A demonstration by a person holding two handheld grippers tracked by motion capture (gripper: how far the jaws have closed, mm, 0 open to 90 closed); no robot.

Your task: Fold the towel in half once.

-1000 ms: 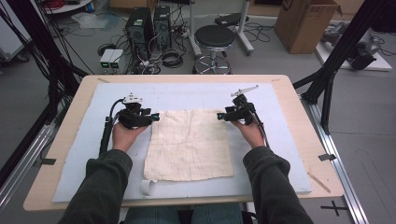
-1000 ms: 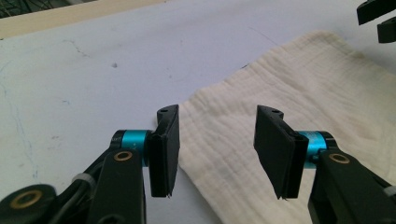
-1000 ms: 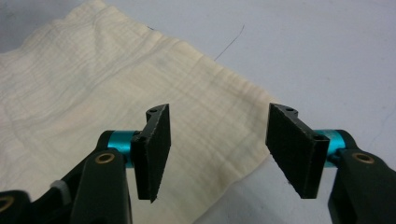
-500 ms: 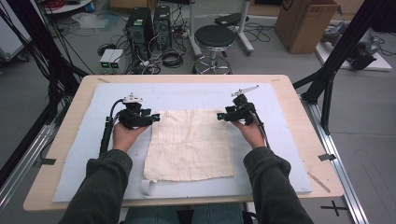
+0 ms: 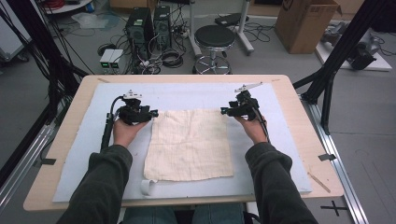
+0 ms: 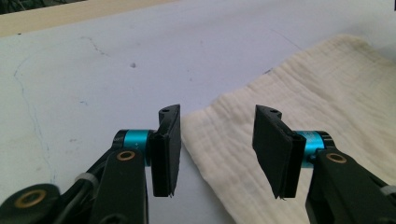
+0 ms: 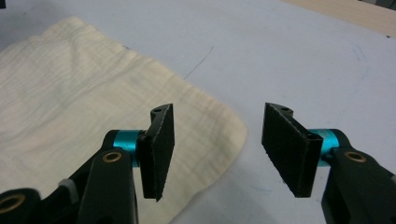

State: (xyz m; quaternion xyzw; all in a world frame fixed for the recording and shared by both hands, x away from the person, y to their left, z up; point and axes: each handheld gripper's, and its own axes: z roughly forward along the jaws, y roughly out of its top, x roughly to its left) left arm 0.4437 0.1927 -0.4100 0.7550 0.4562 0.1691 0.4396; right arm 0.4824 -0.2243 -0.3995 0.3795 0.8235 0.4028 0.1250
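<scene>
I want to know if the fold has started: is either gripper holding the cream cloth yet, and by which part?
Nothing is held. The left gripper and right gripper, jaws just closing, stand open at the far corners of the cream woven cloth.

The cream woven cloth [image 5: 190, 143] lies flat and unfolded, roughly square, at the centre of the table, its far corners just beside the two hand-held grippers.

No readable text, label, brand or number appears on anything here
</scene>
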